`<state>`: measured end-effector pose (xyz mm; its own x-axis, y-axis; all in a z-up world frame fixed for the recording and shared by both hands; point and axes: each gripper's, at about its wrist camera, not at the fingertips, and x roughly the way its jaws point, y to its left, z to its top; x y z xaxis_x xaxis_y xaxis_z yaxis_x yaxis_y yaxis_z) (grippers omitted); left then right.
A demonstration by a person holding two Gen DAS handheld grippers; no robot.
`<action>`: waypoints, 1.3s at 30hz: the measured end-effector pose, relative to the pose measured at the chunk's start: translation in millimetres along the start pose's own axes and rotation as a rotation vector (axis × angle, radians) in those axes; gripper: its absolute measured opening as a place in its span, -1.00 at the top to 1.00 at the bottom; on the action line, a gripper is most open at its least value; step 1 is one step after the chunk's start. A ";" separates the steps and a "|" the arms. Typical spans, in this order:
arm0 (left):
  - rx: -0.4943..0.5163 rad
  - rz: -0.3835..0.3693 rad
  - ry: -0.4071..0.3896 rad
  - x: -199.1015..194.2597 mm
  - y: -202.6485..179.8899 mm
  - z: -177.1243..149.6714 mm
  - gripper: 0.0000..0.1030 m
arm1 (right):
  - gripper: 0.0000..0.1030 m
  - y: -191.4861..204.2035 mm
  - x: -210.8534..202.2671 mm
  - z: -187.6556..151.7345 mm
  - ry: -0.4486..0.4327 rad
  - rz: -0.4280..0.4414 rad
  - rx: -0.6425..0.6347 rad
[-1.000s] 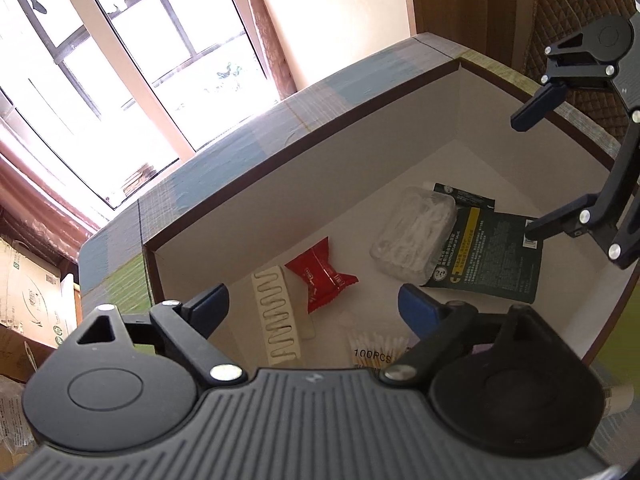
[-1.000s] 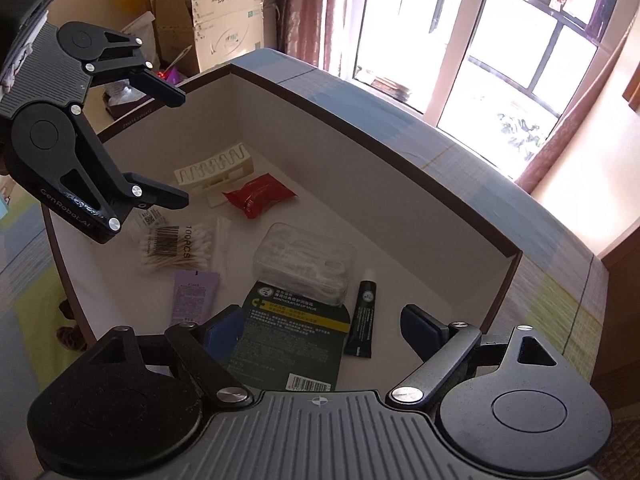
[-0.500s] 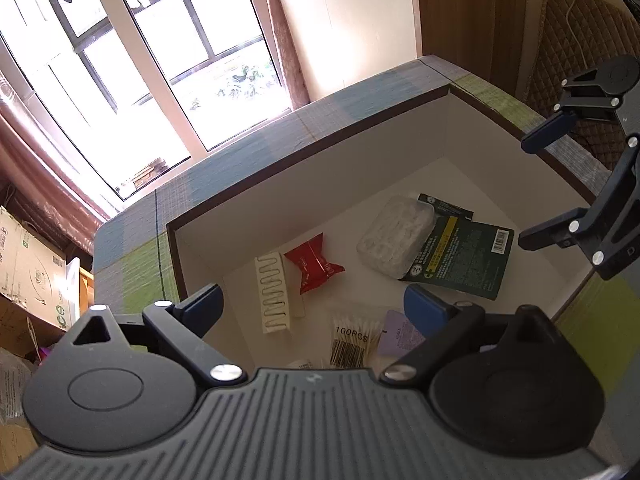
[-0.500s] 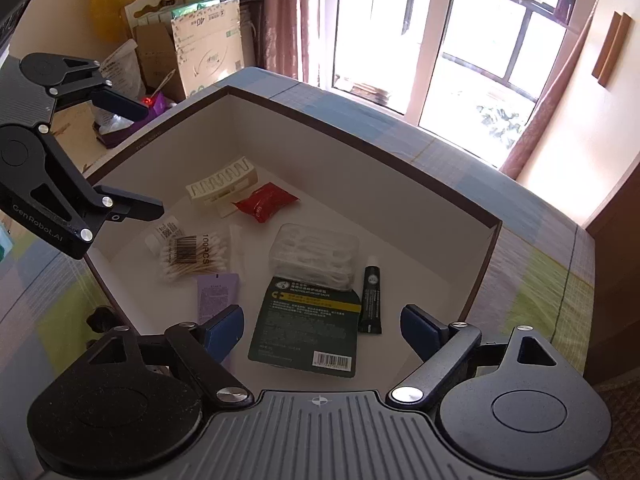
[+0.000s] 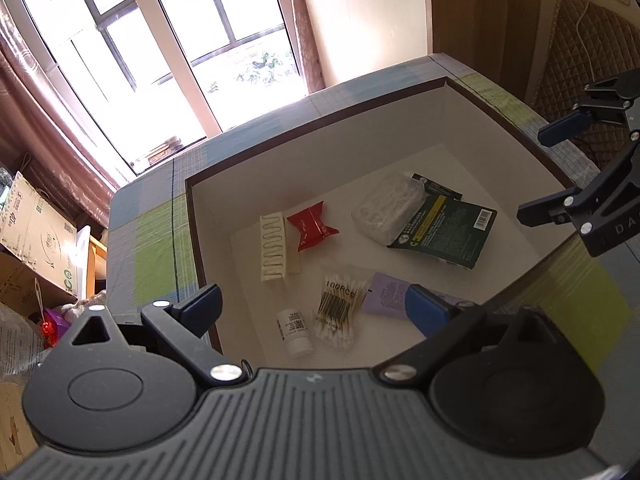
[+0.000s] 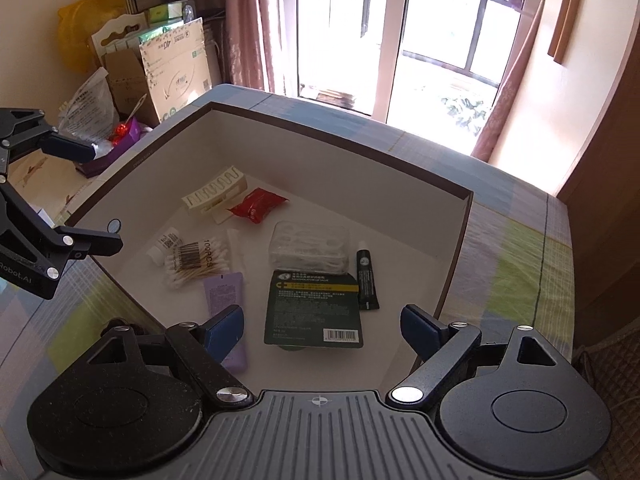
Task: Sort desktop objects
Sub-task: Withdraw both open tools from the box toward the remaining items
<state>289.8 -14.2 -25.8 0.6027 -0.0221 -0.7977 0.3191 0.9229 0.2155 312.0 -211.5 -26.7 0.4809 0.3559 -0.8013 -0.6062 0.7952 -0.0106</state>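
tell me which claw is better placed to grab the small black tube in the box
Right. The small black tube lies just ahead of the open right claw; the left claw hangs over the far side.

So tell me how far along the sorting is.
Done: several items already lie in the white box, among them the cotton swabs, red packet, dark green card and purple tube. In hand: nothing; the left gripper and right gripper hover above the box, jaws open and empty. Left: cannot tell; no loose items show on the checked cloth.

The right claw's finger (image 6: 222, 330) covers the purple sachet's (image 6: 224, 296) lower part; the dark card's (image 6: 314, 312) print is unreadable.
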 end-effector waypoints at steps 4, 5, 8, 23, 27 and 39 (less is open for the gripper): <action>-0.015 0.004 -0.002 -9.6 -1.8 -8.6 -0.88 | -0.76 3.1 -8.9 -4.8 -0.014 -0.003 0.023; -0.019 0.005 -0.003 -12.1 -2.1 -10.4 -0.88 | -0.76 4.6 -11.3 -5.5 -0.017 -0.003 0.025; -0.028 0.008 -0.004 -19.8 -3.3 -15.8 -0.88 | -0.76 9.9 -18.2 -7.9 -0.025 -0.009 0.021; -0.078 0.008 -0.013 -47.6 -8.4 -45.8 -0.88 | -0.76 33.2 -47.4 -26.8 -0.066 -0.012 0.040; -0.094 0.003 -0.016 -52.2 -9.7 -53.6 -0.88 | -0.76 41.3 -52.9 -33.9 -0.074 -0.016 0.041; -0.110 -0.001 0.003 -59.7 -11.5 -77.1 -0.88 | -0.76 51.3 -59.4 -55.7 -0.072 -0.002 0.086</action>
<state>193.8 6.1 -24.1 0.6002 -0.0221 -0.7996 0.2376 0.9594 0.1518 217.0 -219.1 -13.0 0.5280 0.3861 -0.7564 -0.5504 0.8339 0.0414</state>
